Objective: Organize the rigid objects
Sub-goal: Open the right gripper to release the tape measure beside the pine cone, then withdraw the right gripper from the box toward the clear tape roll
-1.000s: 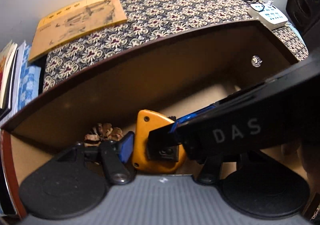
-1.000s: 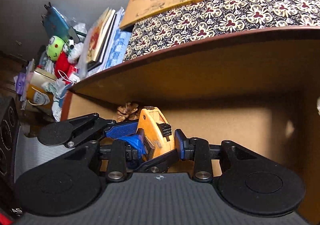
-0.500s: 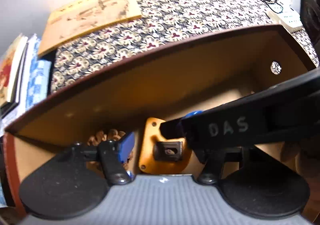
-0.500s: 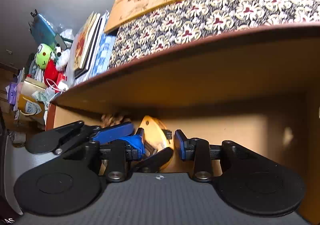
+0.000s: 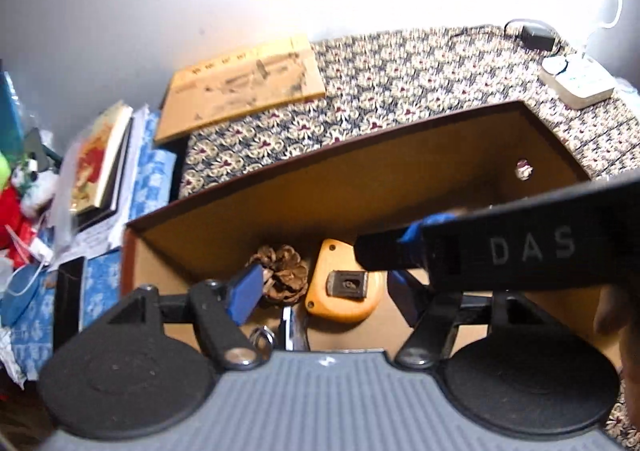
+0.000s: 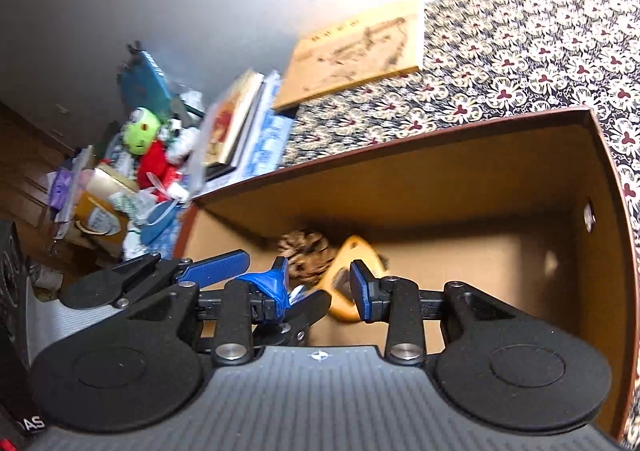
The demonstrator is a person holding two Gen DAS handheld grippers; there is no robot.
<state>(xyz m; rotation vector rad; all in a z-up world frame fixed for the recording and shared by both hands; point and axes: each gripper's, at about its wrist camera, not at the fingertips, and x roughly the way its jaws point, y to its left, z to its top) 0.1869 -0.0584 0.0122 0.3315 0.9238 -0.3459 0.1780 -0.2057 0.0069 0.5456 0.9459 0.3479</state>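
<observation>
The tape measure, orange, lies on the floor of the box, near its back left corner. A pine cone sits just beside it on the left, also inside the box. The box stands on a worktop with a flower-pattern cloth.

The left claw is wide open above the box and holds nothing; its blue left pad is in front of the pine cone. The right claw is also open and empty, with the tape measure seen in the gap between its pads but not touched by them. In the left view the right claw's body crosses the picture over the box, marked "DAS".

A flat yellow book lies on the cloth behind the box. A white power strip is at the far right of the worktop.
</observation>
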